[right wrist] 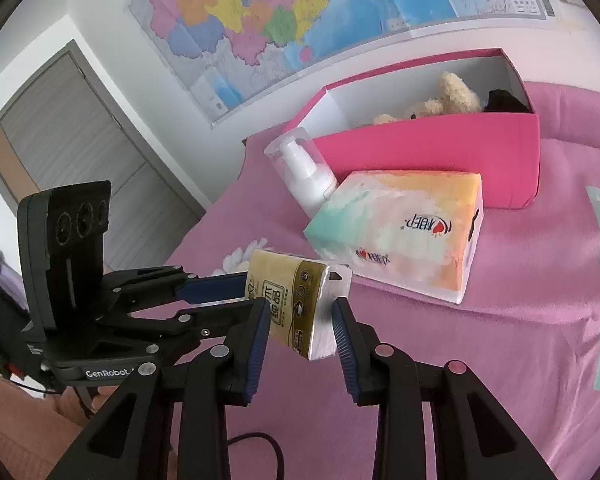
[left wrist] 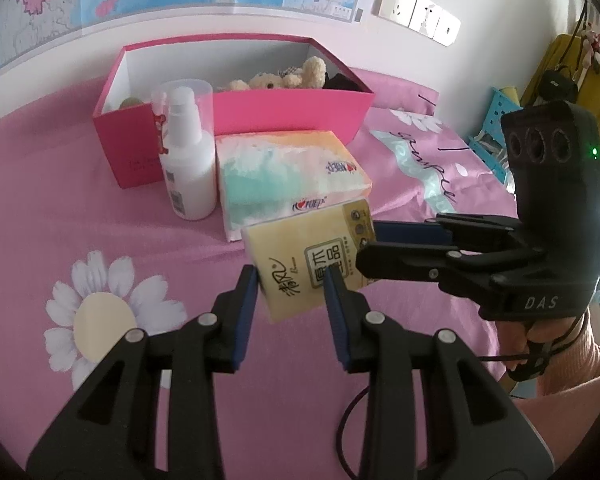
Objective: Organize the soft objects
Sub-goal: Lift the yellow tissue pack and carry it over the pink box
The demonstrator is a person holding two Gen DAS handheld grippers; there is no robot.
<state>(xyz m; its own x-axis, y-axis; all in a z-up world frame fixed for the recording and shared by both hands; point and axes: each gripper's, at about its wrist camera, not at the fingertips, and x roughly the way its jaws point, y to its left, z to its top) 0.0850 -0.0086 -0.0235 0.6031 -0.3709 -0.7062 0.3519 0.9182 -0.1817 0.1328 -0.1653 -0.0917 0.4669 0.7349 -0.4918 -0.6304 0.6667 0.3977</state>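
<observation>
A small yellow tissue pack (left wrist: 300, 256) (right wrist: 284, 280) hangs tilted above the pink bedsheet, gripped from two sides. My left gripper (left wrist: 291, 280) is shut on its near end, blue pads pressing both faces. My right gripper (right wrist: 300, 308) is shut on the white end of the same pack; in the left wrist view the right gripper (left wrist: 370, 246) comes in from the right. In the right wrist view the left gripper (right wrist: 248, 294) reaches in from the left. Behind stands an open pink box (left wrist: 292, 112) (right wrist: 440, 148) holding a teddy bear (left wrist: 284, 76) (right wrist: 448, 100) and a dark item.
A larger pastel tissue pack (left wrist: 288, 172) (right wrist: 400, 232) lies in front of the box, with a white spray bottle (left wrist: 188, 160) (right wrist: 308, 176) upright beside it. A blue crate (left wrist: 496, 136) stands past the bed's right edge. A black cable (right wrist: 260, 444) trails below the grippers.
</observation>
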